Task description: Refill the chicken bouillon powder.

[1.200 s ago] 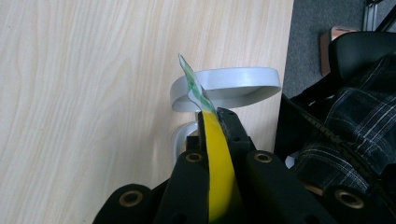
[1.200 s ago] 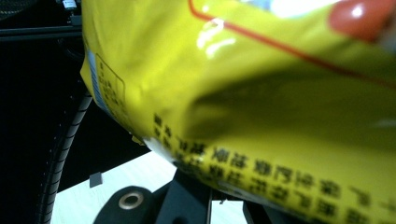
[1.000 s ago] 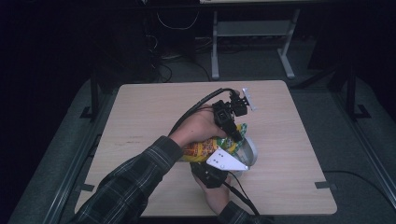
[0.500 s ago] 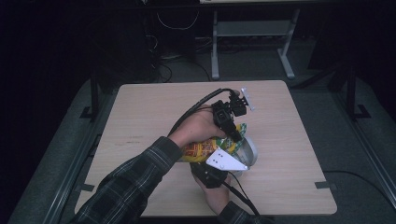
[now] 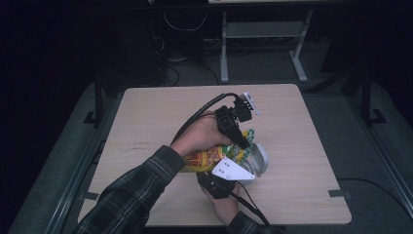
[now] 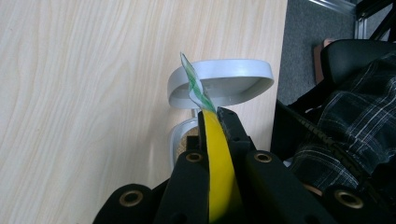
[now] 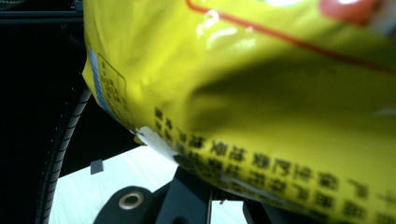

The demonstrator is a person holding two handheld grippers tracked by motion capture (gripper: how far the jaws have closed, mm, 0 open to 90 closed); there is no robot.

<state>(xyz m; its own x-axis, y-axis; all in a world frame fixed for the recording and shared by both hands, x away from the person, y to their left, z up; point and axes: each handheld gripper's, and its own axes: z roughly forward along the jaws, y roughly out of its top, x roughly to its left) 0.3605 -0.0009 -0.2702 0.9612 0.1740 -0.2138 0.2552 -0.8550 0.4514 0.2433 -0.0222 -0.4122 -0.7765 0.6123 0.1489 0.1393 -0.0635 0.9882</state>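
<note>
Midway, by my reading. Yellow snack bag [image 5: 207,158] held above the wooden table [image 5: 156,122], toward the near edge, tipped with its open end toward a small grey container [image 5: 258,158]. Left gripper [image 5: 242,141] clamps the bag's top edge; in the left gripper view the jaws pinch the yellow film [image 6: 215,163] flat between them, torn green-white tip [image 6: 194,84] sticking out just over the container's rim [image 6: 224,67]. Right gripper [image 5: 219,183] sits under the bag's rear; right gripper view shows bag [image 7: 261,93] close against the lens, jaw state cannot be told. Bag positioned; contents not visibly falling. Emptying and setting the bag down likely remain.
</note>
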